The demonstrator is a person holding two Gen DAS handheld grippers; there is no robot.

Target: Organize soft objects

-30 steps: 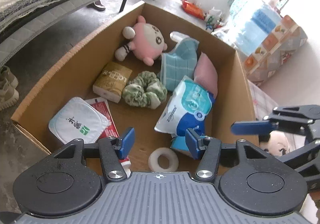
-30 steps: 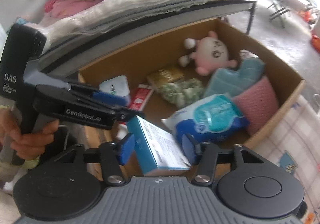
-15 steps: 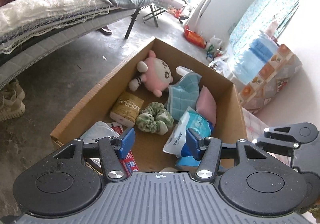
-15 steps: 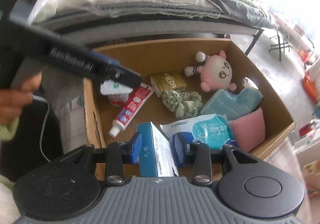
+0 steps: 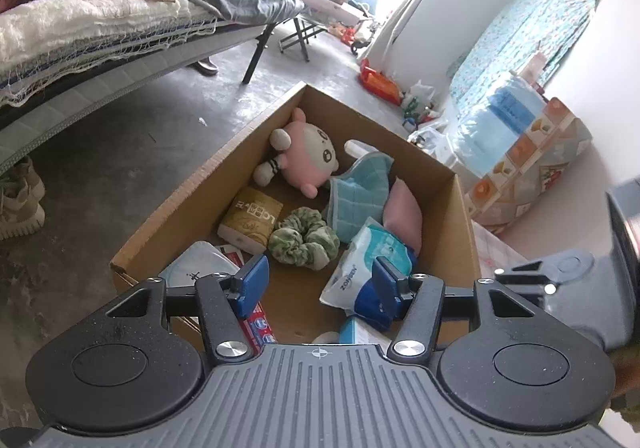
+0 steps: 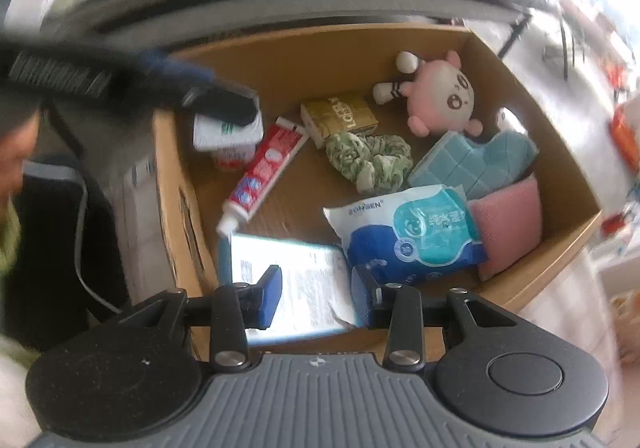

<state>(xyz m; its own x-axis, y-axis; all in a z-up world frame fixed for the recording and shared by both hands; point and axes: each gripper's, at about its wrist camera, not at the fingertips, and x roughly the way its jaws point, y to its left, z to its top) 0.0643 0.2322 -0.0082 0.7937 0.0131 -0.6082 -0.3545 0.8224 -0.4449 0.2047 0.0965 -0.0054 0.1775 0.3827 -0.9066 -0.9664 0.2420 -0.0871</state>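
Note:
A cardboard box point(image 5: 188, 192) point(image 6: 172, 176) on the floor holds a pink plush toy point(image 5: 308, 156) point(image 6: 440, 96), a green scrunchie point(image 5: 302, 238) point(image 6: 368, 160), a teal cloth point(image 5: 360, 188) point(image 6: 472, 160), a pink pad point(image 5: 404, 212) point(image 6: 508, 220), a blue wipes pack point(image 5: 364, 268) point(image 6: 408, 236) and a teal carton point(image 6: 296, 288). My left gripper point(image 5: 318, 284) is open and empty above the box's near end. My right gripper point(image 6: 316, 300) is open above the carton, which lies flat in the box.
Also in the box: a toothpaste tube point(image 6: 264, 176), a tan tissue pack point(image 5: 250, 220) point(image 6: 340, 120) and a white lidded cup point(image 5: 196, 272) point(image 6: 228, 136). A bed point(image 5: 100, 16) stands to the left, shoes point(image 5: 18, 204) on the floor, a patterned bundle point(image 5: 524, 168) right.
Both grippers have risen and pulled back from the box. The right gripper, shut on the teal carton half a second ago, has opened; the carton now lies flat in the box.

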